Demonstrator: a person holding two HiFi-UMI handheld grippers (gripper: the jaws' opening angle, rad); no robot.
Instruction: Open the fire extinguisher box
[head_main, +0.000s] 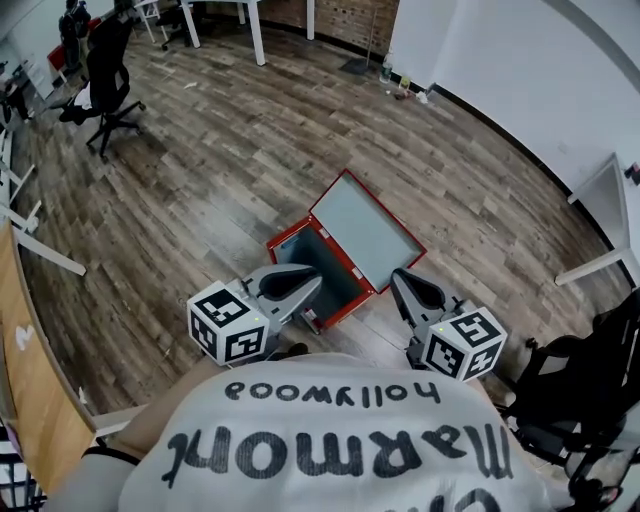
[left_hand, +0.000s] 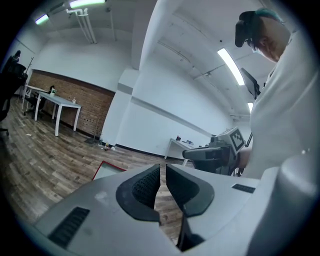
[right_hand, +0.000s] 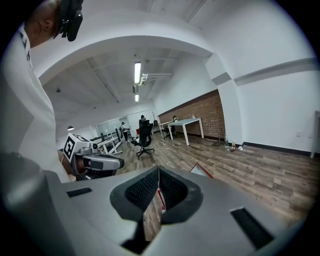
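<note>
The red fire extinguisher box (head_main: 335, 290) lies on the wood floor with its lid (head_main: 365, 228) swung open and flat, pale panel up. The box's grey inside shows. My left gripper (head_main: 312, 282) hovers over the box's near left edge, jaws nearly together with nothing between them. On the other side, my right gripper (head_main: 398, 280) hangs by the near right corner, shut and empty. In the left gripper view a red-edged corner of the lid (left_hand: 107, 170) shows past the left gripper (left_hand: 162, 172). The right gripper view shows the lid's red edge (right_hand: 201, 170) beyond the right gripper (right_hand: 159, 175).
A black office chair (head_main: 108, 80) stands at the far left, another black chair (head_main: 580, 400) close on my right. White table legs (head_main: 255, 30) are at the back. Bottles (head_main: 405, 88) stand by the white wall. A wooden board (head_main: 30, 400) runs along my left.
</note>
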